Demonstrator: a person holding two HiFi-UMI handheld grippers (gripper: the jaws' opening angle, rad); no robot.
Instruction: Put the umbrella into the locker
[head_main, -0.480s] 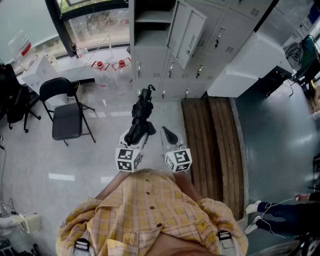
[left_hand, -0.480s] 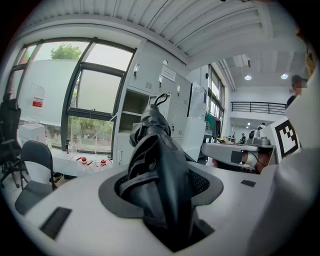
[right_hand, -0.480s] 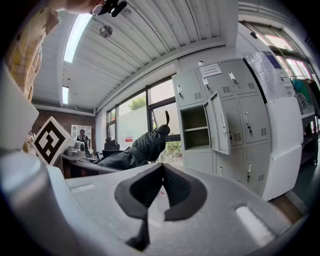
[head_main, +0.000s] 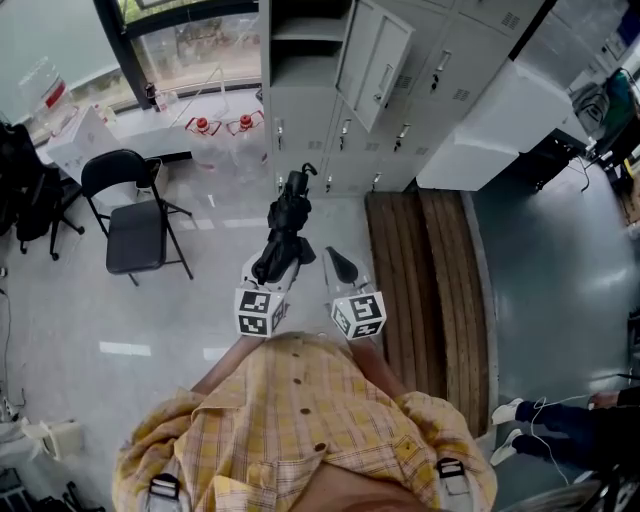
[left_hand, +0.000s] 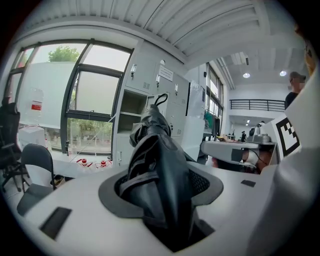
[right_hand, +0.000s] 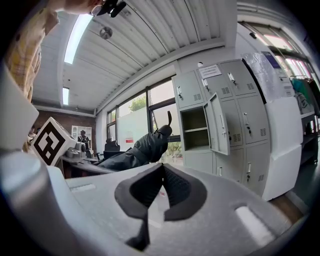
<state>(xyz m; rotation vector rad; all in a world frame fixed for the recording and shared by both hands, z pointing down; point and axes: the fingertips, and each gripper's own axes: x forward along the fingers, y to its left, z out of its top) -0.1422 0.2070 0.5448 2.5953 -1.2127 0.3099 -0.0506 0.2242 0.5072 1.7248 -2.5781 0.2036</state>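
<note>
Head view
- Left gripper (head_main: 274, 272): jaws clamped on the lower part of the umbrella, with its marker cube close to the person's yellow checked shirt (head_main: 300, 420).
- Umbrella (head_main: 286, 222): black, folded, sticking out of the left gripper toward the lockers, its looped strap at the far end.
- Right gripper (head_main: 341, 266): just beside the left one, apart from the umbrella, nothing in it.
- Locker (head_main: 304, 45): grey bank ahead; one upper compartment is open, its door (head_main: 372, 60) swung out to the right.
- Floor: a black folding chair (head_main: 135, 225) at left, a wooden platform (head_main: 425, 290) at right.

Left gripper view
- Left gripper (left_hand: 161, 192): partly open jaws pressed against the umbrella from both sides.
- Umbrella (left_hand: 157, 160): bunched black fabric rises from between the pads and tilts a little left, ending in a strap loop.
- Locker (left_hand: 131, 114): the open compartment shows behind the umbrella, well apart from it, beside the window (left_hand: 95, 107).

Right gripper view
- Right gripper (right_hand: 162, 169): pads meet at their tips, with nothing between them.
- Umbrella (right_hand: 142, 149): to the left, beyond the jaws, held off the floor and slanting up toward the lockers.
- Locker (right_hand: 195, 129): open compartment with shelves visible, door (right_hand: 218, 125) ajar on its right; the umbrella is outside it.
</note>
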